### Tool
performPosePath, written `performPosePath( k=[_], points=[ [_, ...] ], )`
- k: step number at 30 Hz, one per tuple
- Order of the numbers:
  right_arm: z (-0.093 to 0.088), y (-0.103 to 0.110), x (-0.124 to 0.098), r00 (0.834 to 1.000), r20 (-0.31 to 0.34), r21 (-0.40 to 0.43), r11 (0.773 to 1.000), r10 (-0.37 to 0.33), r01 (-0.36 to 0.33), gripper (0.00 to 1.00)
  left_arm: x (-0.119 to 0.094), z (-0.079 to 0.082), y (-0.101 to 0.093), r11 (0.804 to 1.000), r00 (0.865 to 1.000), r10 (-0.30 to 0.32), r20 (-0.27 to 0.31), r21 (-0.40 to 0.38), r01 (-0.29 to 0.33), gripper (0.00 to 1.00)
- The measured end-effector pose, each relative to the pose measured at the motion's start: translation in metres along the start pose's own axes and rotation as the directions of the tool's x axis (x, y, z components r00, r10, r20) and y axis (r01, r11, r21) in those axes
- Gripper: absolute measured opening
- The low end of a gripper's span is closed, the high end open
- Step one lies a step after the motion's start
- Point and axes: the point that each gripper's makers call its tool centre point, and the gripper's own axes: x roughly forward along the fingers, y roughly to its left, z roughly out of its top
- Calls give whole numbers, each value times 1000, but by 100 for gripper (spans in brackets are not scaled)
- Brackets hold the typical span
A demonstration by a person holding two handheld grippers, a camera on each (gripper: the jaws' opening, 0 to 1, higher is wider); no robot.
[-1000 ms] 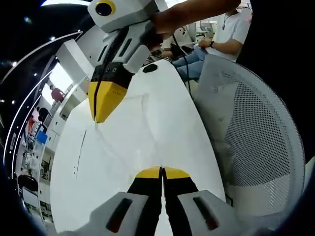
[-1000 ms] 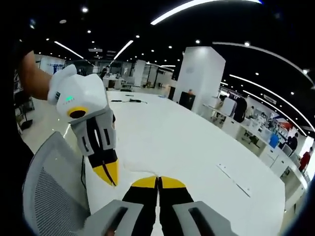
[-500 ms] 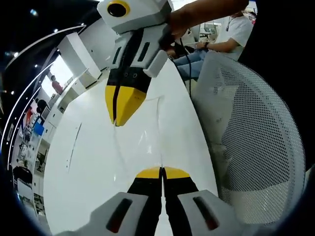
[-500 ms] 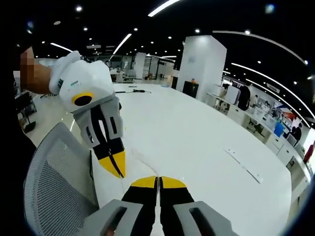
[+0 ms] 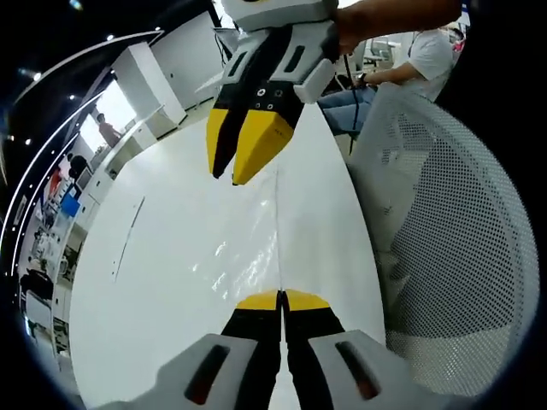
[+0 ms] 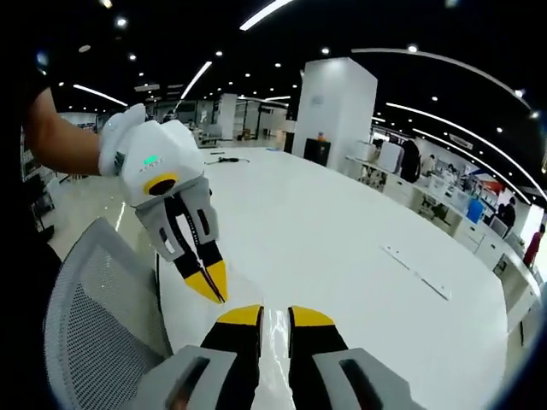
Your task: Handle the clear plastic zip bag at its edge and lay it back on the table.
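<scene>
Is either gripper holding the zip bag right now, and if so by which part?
The left gripper is shut on the clear zip bag at its near edge; the right gripper has its jaws apart, holding nothing.

**Bright Table, Dark Ceiling**

Long strip lights point(image 6: 265, 12) and small round lamps point(image 6: 132, 57) are shining from the dark ceiling in the upper part of the right gripper view. The white table point(image 6: 325, 231) is looking very bright, almost washed out. In the left gripper view, little spots of glare are sparkling on the clear plastic zip bag point(image 5: 244, 256) near the middle. Daylight is glowing through a window point(image 5: 115, 111) at the upper left. Straight lines are bending near the edges of both views. Things far away are looking small and a bit fuzzy. Shadows are staying soft and faint.
</scene>
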Motion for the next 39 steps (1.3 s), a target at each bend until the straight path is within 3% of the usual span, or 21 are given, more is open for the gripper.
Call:
performPosePath(
  k=[12,24,31,39],
  points=[
    [-21,1,-18,999,-19,71,997,-37,38,36,6,-13,13,999,999,31,-39,-37,-32,0],
    [-41,-6,-39,994,-29,146,983,-104,107,53,11,-22,29,993,994,85,-68,-78,-90,0],
    [-46,-9,-50,990,-28,177,974,-137,139,55,7,-28,52,982,988,142,-66,-117,-149,0],
    [-52,-12,-56,987,-35,204,966,-155,159,55,-12,-45,79,952,963,251,-99,-153,-264,0]
  ],
)
